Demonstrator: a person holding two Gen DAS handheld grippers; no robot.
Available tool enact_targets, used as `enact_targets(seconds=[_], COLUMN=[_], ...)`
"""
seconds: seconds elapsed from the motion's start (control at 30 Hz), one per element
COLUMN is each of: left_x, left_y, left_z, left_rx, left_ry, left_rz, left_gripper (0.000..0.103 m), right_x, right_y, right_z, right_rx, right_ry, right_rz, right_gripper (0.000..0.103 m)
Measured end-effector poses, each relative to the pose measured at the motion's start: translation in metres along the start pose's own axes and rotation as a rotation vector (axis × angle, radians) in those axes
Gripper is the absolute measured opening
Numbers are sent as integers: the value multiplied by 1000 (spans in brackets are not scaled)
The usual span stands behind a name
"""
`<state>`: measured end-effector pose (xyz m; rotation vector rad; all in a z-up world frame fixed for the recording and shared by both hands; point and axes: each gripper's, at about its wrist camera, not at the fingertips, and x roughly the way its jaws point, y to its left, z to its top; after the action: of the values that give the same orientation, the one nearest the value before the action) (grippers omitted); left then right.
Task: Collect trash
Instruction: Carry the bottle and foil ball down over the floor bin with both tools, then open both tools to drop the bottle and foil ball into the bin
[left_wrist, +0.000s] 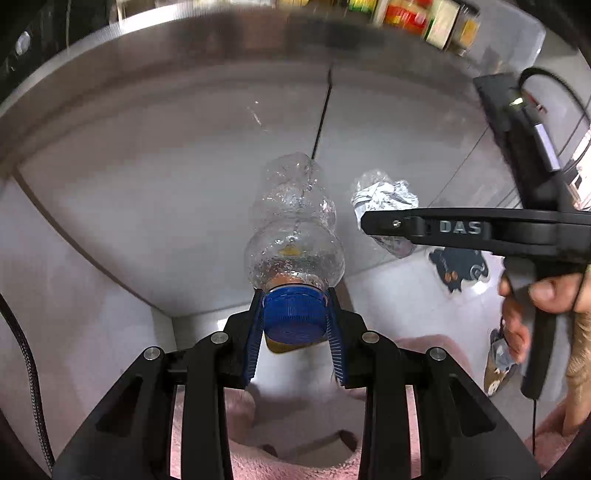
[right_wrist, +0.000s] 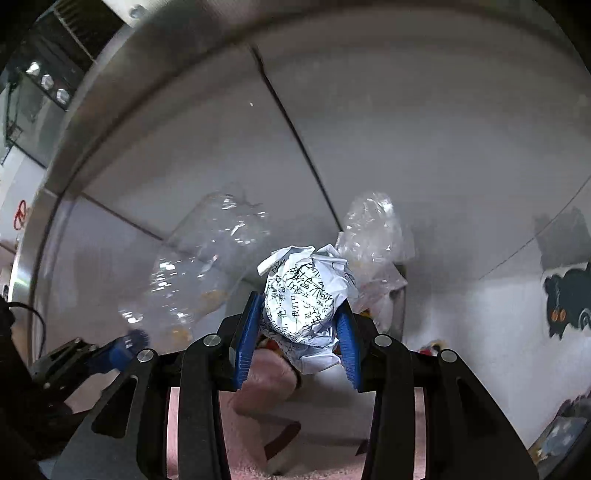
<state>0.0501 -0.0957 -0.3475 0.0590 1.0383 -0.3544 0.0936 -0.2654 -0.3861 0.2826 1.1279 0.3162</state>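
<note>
While both loads hung clear of the grey floor (left_wrist: 129, 206), the left gripper (left_wrist: 295, 314) was clamped on the crushed bottle (left_wrist: 295, 221) at its blue cap (left_wrist: 293, 317), long axis pointing ahead; the right gripper (right_wrist: 299, 321) pinched a crumpled paper ball (right_wrist: 306, 295) alongside.

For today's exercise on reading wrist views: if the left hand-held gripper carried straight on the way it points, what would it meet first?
The left hand-held gripper is shut on the blue cap of a crumpled clear plastic bottle. Straight ahead lies only the grey panelled surface with a dark seam; the bottle's far end would probably reach it first, though depth is unclear.
</note>
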Motion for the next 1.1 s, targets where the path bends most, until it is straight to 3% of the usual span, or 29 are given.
enact_targets(seconds=[0.33,0.7,0.8,0.87,0.97,1.1], left_x=[103,167,178,180,178,173], left_y=[11,18,18,20,22,21], left_z=[-9,-9,-5,-6,-4,1], left_rx=[-30,-50,-62,-67,-73,-79], left_ry=[181,298,316,315,309,289], left_rz=[-3,-10,-17,-19,-20,-9], left_gripper=[30,30,30,30,39,59], right_x=[67,109,114,116,116,108], right_y=[-33,-69,-66,-62,-62,-61], right_z=[-15,-17,-11,-13,-10,-5], right_rx=[83,150,157,160,158,149], right_ry=[123,201,206,203,193,169], right_rz=[15,-2,-13,-20,-34,-59], right_gripper=[41,44,48,59,64,75])
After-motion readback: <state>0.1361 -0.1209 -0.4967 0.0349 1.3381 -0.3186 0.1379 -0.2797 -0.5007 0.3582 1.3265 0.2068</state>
